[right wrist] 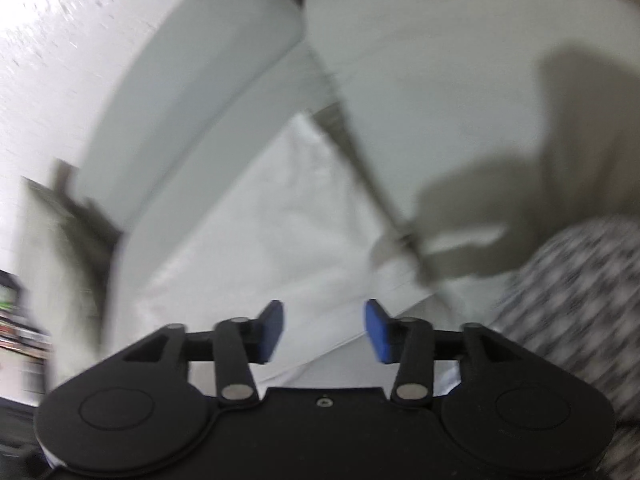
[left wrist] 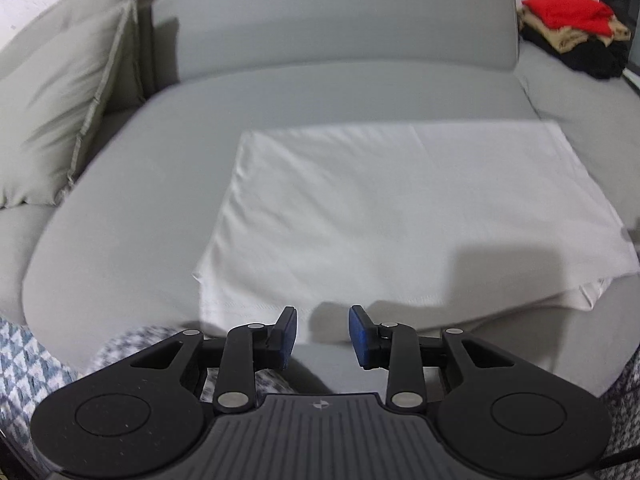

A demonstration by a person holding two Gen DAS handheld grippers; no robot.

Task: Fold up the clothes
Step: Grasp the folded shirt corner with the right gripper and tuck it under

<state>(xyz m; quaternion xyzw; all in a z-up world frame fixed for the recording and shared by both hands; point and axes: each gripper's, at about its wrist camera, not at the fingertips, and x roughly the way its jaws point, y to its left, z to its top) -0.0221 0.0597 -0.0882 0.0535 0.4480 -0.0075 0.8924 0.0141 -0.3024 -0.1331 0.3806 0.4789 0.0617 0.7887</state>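
A white garment [left wrist: 392, 216], folded into a flat rectangle, lies on the grey sofa seat [left wrist: 132, 208]. My left gripper [left wrist: 322, 334] hovers open at the garment's near edge, with nothing between its blue pads. In the blurred right wrist view the same white garment [right wrist: 288, 216] stretches ahead on the seat. My right gripper [right wrist: 324, 330] is open above the cloth's near edge and holds nothing.
A grey pillow [left wrist: 60, 112] leans at the sofa's left. A pile of red, tan and black clothes [left wrist: 572, 28] sits at the far right. The sofa backrest [left wrist: 332, 28] runs behind. Blue-white checked fabric [right wrist: 576, 288] lies at the near right and lower left [left wrist: 24, 368].
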